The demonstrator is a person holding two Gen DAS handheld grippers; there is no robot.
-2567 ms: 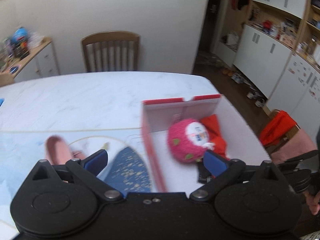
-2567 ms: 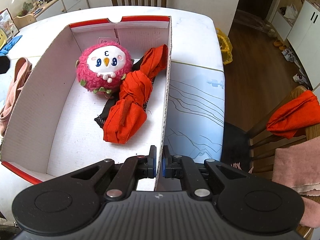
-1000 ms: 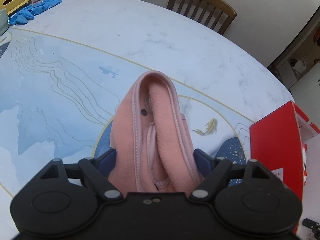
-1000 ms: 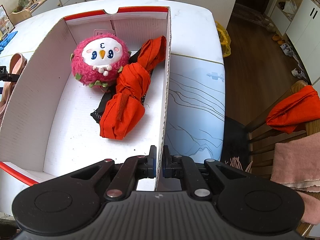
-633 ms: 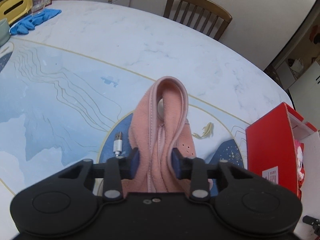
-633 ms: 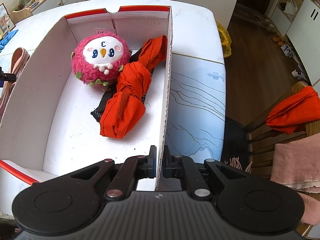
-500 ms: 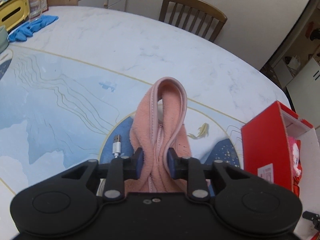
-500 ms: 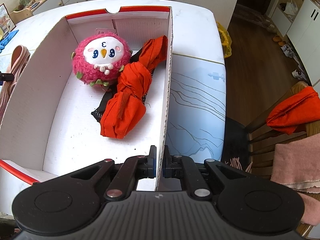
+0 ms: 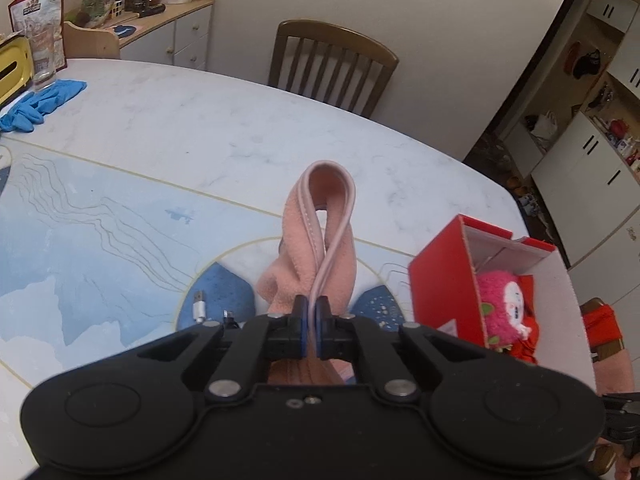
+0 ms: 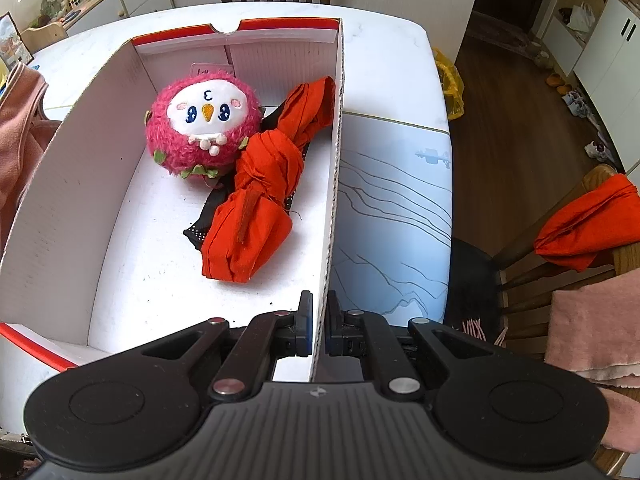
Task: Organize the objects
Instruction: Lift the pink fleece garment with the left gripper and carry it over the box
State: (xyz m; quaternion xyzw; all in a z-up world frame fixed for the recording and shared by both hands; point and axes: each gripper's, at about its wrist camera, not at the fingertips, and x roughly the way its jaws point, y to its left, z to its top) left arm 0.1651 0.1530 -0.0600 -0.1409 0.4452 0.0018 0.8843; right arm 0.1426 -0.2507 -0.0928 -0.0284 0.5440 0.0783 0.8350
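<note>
Left gripper (image 9: 311, 309): now clenching pink cloth (image 9: 320, 236), lifting off table (image 9: 224, 136); boxing next. Right gripper (image 10: 319, 312): still clamping box (image 10: 338, 128) wall.

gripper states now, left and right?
Left gripper: shut on the pink fleece garment.
Right gripper: shut on the box wall of the red-and-white cardboard box.

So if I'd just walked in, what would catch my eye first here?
Probably the fuzzy pink plush toy with its cartoon bird face, sitting in the white-lined red box next to a knotted orange cloth. Then the pink fleece piece pinched in the left gripper over the blue patterned mat, while the right gripper clamps the box's side wall.
</note>
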